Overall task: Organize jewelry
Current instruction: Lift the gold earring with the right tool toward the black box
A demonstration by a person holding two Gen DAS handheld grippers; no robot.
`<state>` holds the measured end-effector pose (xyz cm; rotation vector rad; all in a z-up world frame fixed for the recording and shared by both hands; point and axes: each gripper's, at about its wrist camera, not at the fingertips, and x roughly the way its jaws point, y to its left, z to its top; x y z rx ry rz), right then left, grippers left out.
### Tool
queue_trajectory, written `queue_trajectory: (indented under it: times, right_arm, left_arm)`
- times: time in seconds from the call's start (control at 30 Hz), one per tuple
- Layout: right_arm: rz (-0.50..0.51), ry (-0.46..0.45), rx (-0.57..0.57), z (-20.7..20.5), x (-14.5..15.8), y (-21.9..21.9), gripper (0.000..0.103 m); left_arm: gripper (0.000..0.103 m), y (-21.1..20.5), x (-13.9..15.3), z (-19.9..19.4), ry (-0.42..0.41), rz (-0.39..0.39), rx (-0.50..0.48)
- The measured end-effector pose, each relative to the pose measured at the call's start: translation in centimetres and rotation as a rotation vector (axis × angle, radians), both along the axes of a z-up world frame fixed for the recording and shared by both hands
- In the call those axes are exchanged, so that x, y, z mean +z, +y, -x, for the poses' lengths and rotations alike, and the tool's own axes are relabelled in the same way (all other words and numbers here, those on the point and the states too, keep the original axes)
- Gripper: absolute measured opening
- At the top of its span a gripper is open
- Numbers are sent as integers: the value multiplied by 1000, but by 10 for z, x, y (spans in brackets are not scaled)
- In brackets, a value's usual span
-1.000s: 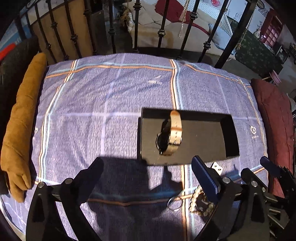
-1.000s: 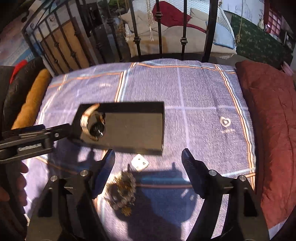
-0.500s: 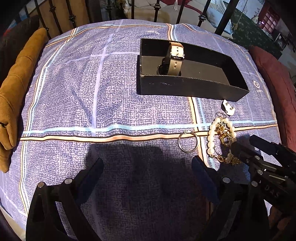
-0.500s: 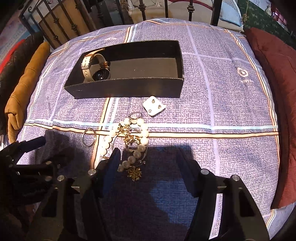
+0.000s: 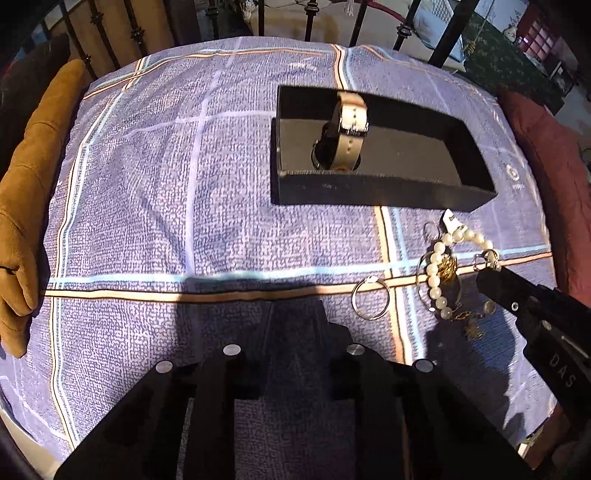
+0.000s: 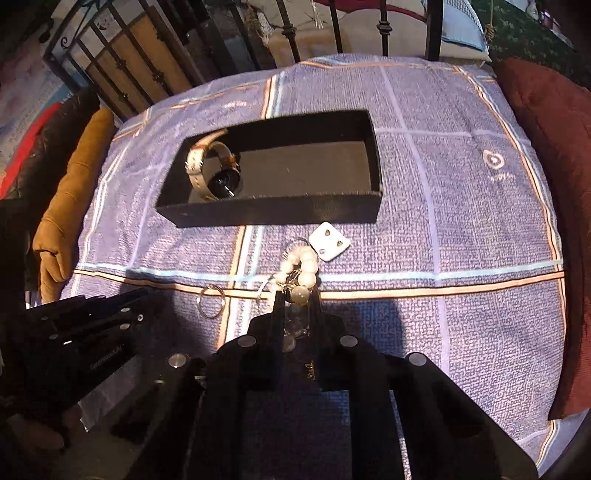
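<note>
A bed covered by a purple plaid bedspread (image 5: 147, 184), seen from two gripper cameras looking steeply down. Going left to right: at nine o'clock a mustard cushion (image 5: 26, 192) lines the left edge, and a wide bare stretch of cloth lies open between it and the centre. At twelve o'clock a black iron bed rail (image 6: 332, 26) closes the far edge. Just right of centre sits an open black tray (image 5: 369, 192) with low walls; a cream-strapped watch (image 5: 345, 129) stands on edge in its left end, and the rest of its floor is bare. At three o'clock a dark red cushion (image 6: 554, 147) borders the right edge.

The left gripper (image 5: 293, 314), at six o'clock in its own view, has just been closing; its jaws stand nearly together with nothing between them, over shadowed cloth. Beside it at three o'clock lies a thin silver ring (image 5: 370, 298).

The right gripper (image 6: 295, 306) has just been closing too, and its jaws pinch a pearl bracelet (image 6: 301, 271): round cream beads tangled with a gold chain, lying on the cloth at the tray's six o'clock. A small white earring card (image 6: 328, 242) lies touching the bracelet's far end
</note>
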<state>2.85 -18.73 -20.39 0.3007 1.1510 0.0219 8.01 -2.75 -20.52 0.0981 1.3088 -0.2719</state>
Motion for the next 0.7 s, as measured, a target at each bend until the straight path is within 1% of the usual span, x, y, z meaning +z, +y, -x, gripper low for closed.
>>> queue_trajectory:
  times: [0.13, 0.3, 0.43, 0.5, 0.6, 0.7]
  right_arm:
    - [-6, -67, 8, -5, 31, 2, 13]
    - [-1, -148, 23, -18, 62, 4, 13]
    - [12, -195, 26, -26, 80, 0, 11]
    - [12, -211, 23, -31, 84, -4, 11]
    - [21, -213, 26, -35, 86, -8, 11]
    - [29, -179, 25, -34, 76, -11, 11]
  left_arm:
    - [20, -8, 30, -15, -62, 53, -11]
    - [20, -19, 54, -39, -104, 112, -4]
    - [20, -26, 64, -51, -143, 104, -9]
    - [20, -28, 67, -55, -157, 104, -7]
    - [20, -26, 68, -61, -158, 103, 2]
    - [20, -24, 64, -61, -149, 100, 10]
